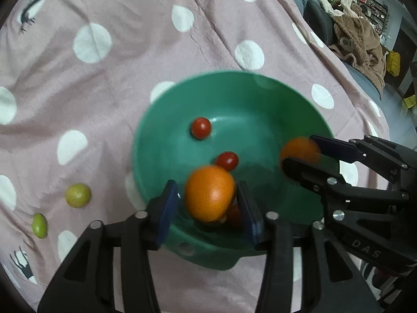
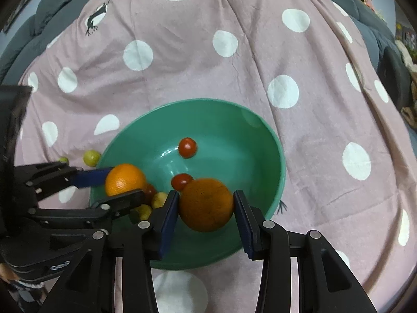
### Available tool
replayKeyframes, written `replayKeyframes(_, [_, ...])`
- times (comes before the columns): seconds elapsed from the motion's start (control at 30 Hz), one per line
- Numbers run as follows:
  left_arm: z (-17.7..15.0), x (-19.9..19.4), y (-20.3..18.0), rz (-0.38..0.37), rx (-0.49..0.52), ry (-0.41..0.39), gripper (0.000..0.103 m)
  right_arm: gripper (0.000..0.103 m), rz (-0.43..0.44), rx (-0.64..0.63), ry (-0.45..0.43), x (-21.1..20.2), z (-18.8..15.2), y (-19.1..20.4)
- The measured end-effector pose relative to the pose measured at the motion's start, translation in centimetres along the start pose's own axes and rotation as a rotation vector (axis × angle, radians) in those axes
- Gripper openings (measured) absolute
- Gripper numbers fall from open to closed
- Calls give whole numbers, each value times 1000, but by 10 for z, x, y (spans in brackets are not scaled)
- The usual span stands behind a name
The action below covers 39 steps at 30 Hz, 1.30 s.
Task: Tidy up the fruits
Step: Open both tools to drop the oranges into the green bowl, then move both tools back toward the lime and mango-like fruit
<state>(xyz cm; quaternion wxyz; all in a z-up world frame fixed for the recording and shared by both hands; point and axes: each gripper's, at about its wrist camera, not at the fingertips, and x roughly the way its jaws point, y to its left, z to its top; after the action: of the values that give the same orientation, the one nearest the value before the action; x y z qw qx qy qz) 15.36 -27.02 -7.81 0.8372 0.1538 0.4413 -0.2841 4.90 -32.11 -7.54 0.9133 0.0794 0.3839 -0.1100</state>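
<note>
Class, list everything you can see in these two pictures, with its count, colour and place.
Bowl: 1, green, on the cloth.
Left orange: 1, orange, between the left tongs' fingers, over the bowl.
Right orange: 1, orange, touching both pads of the right tongs, over the bowl.
Tomatoes: 3 seen, red, in the bowl; one partly hidden by the left orange.
Small fruits in bowl: 2, yellow-green, near its left side.
Small fruits on cloth: 2, yellow-green, left of the bowl.
Cloth: 1, pink with white dots, under everything.
Left tongs: 1, black, blue pads.
Right tongs: 1, black, blue pads.
</note>
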Motion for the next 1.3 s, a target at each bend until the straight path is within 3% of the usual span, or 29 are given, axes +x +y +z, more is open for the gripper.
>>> replayKeyframes(0.1, [0,-15,8,-20,-24,-58,74,47,-39,-10,-22,-7,2,1])
replayKeyframes(0.13, [0,-20,11,-8,-33,-72,75,49,-45,-12,-26,-9,2,1])
replayKeyframes(0.33, [-14,-50,40,17,-110,-124,76,50,-16,-25,-56,-25,5,16])
replayKeyframes(0.43, [-32,-63,60,45,-168,-132,77,50,53,-44,-75,-33,7,35])
replayKeyframes(0.7, [-119,-88,139,158,-387,-74,78,50,247,-146,-50,-33,-3,102])
replayKeyframes(0.97, [-190,-107,203,203,-604,-43,77,50,306,-215,52,-5,-20,151])
replayKeyframes(1.17, [-195,-111,215,189,-625,-63,77,50,318,-236,104,19,-21,174])
replayKeyframes(1.3, [-182,-102,222,179,-619,-68,76,50,304,-229,117,34,-13,179])
